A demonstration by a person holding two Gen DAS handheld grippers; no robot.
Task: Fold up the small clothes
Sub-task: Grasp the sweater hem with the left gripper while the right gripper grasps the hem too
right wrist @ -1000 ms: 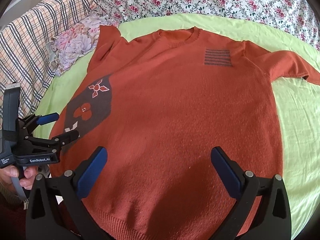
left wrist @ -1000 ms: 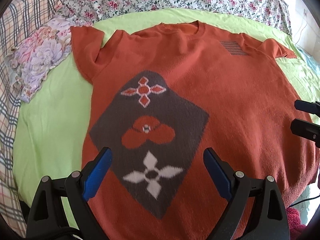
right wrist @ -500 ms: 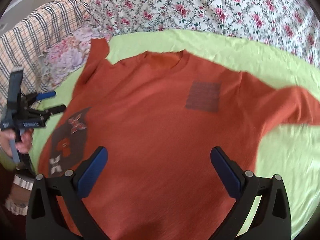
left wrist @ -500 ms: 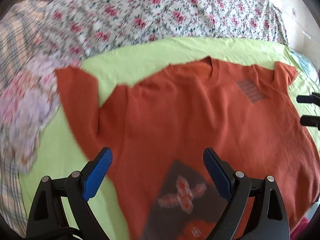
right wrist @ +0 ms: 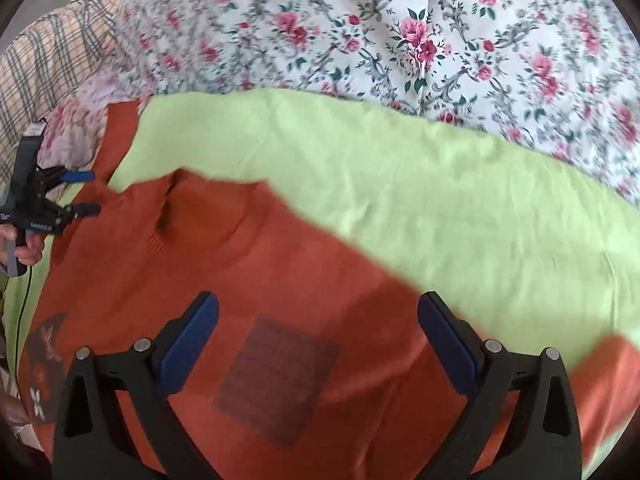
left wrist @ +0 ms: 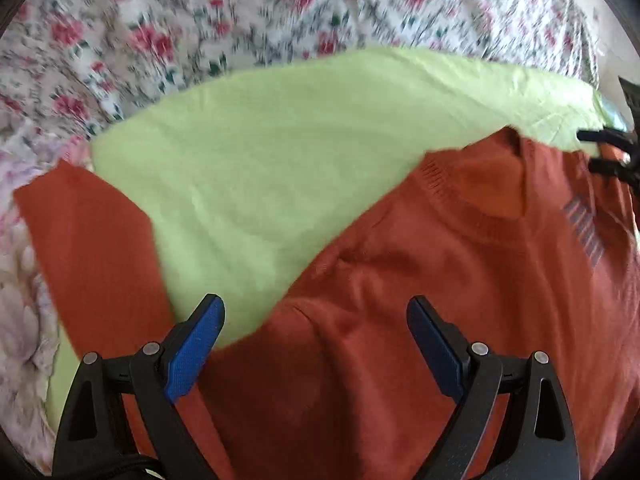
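Beneath both wide-open tools, left tool point(left wrist: 314, 338) and right tool point(right wrist: 318, 336), lies the orange sweater point(left wrist: 400, 300).

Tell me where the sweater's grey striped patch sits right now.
In the right wrist view, the grey striped patch lies between the right gripper jaws, below the collar on the orange sweater.

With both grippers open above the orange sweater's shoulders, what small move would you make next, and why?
Probably lower the left gripper and right gripper onto the shoulder edges and close. Both stand open and hold nothing, each over a shoulder of the orange sweater, which lies flat and unfolded on the green sheet.
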